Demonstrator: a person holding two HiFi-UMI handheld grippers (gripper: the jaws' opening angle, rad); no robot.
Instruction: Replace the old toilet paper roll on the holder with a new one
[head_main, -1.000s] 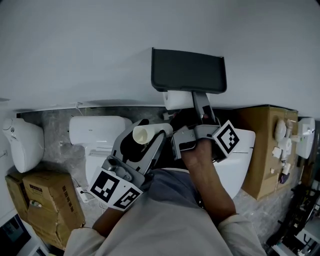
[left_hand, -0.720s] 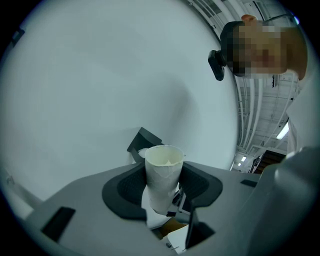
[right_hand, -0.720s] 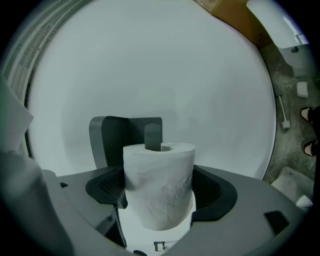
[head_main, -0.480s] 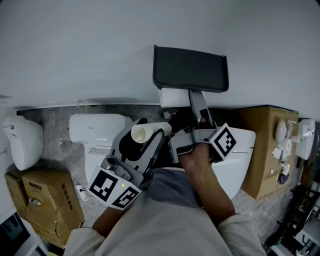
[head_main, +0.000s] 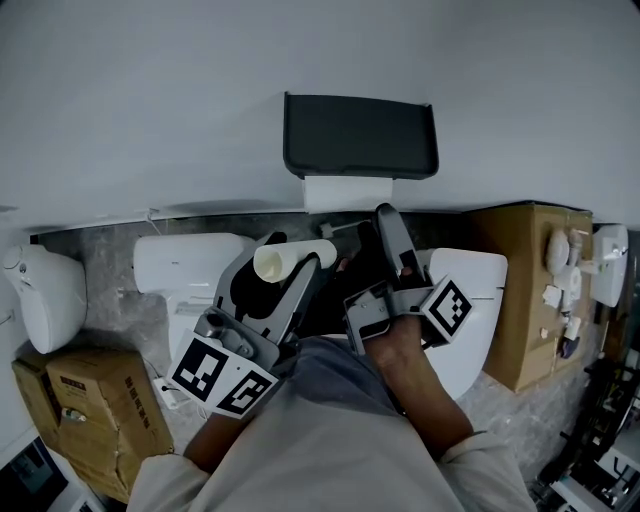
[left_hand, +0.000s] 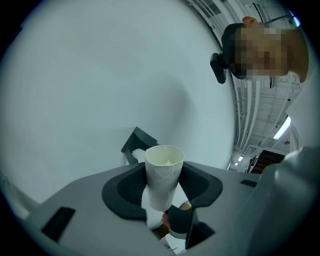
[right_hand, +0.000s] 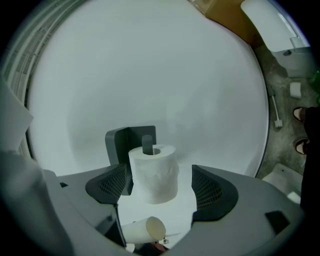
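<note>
Two sets of tongs are in view, the left tongs and the right tongs; each carries one cube with square markers, making two, the left marker cube and the right marker cube; one bare cardboard tube; one full paper roll; one dark holder on the wall; two cardboard boxes on the floor, the left box and the right box; three large white toilet fixtures, the far-left fixture, the middle fixture and the right fixture; the small white fittings on the right box are too small to count.
</note>
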